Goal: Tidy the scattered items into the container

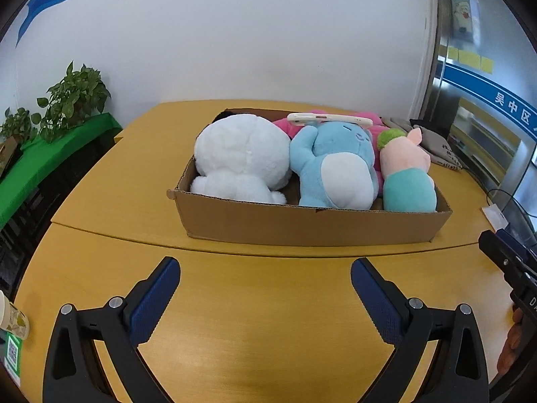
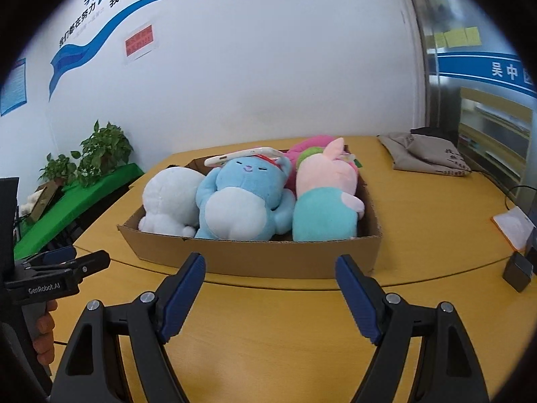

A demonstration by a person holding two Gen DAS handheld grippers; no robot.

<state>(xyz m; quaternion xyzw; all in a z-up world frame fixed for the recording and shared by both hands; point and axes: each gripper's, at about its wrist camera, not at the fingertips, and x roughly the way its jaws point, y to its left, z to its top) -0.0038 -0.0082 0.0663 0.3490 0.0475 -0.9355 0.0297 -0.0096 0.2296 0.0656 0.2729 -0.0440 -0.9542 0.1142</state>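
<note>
"GenRobot.AI" left gripper point(image 2: 72, 257) beside table point(image 2: 268, 336)

We see our left gripper point(image 1: 265, 268) spread wide over the bare yellow tabletop point(image 1: 268, 319), holding nothing. Beyond it sits the cardboard box point(image 1: 302, 225), packed with a white plush point(image 1: 241, 158), a blue plush point(image 1: 335, 168) and a pink-and-teal plush point(image 1: 407, 181). A white phone point(image 1: 330, 119) lies atop the toys.

A shallow brown cardboard box point(image 1: 312, 228) holds, from 9 to 3 o'clock, a white plush point(image 1: 241, 158), a blue plush point(image 1: 335, 168) and a pink-and-teal plush point(image 1: 407, 181).
</note>
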